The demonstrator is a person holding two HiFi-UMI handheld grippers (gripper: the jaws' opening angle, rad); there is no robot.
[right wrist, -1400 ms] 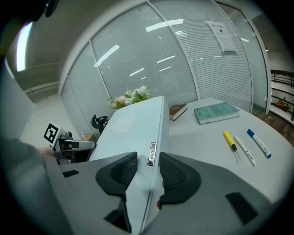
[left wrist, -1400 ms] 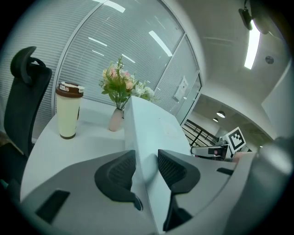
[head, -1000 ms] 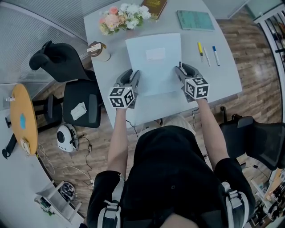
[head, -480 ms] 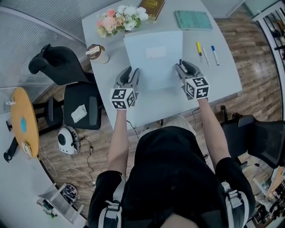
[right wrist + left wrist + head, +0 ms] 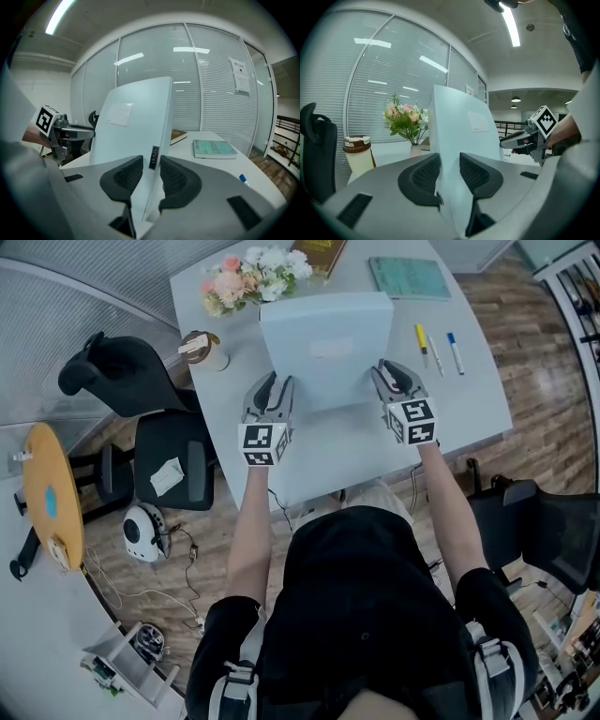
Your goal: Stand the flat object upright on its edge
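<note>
The flat object is a thin white panel (image 5: 323,348) with a small pale label on its face. It is tilted up steeply on the grey table (image 5: 328,456), with its lower edge toward the person. My left gripper (image 5: 271,388) is shut on its left edge; in the left gripper view the panel (image 5: 461,126) fills the gap between both pads. My right gripper (image 5: 391,373) holds the right edge (image 5: 140,122), and its jaws have just been closing with that edge between them.
At the table's far side lie a flower bouquet (image 5: 253,276), a brown book (image 5: 323,251) and a green notebook (image 5: 411,279). A lidded cup (image 5: 204,348) stands far left. Two pens (image 5: 424,341) lie to the right. A black office chair (image 5: 164,460) stands left of the table.
The white panel has gone from lying nearly flat to tilted up steeply, its far edge rising. Both grippers have moved slightly away from the person and rolled with it.
</note>
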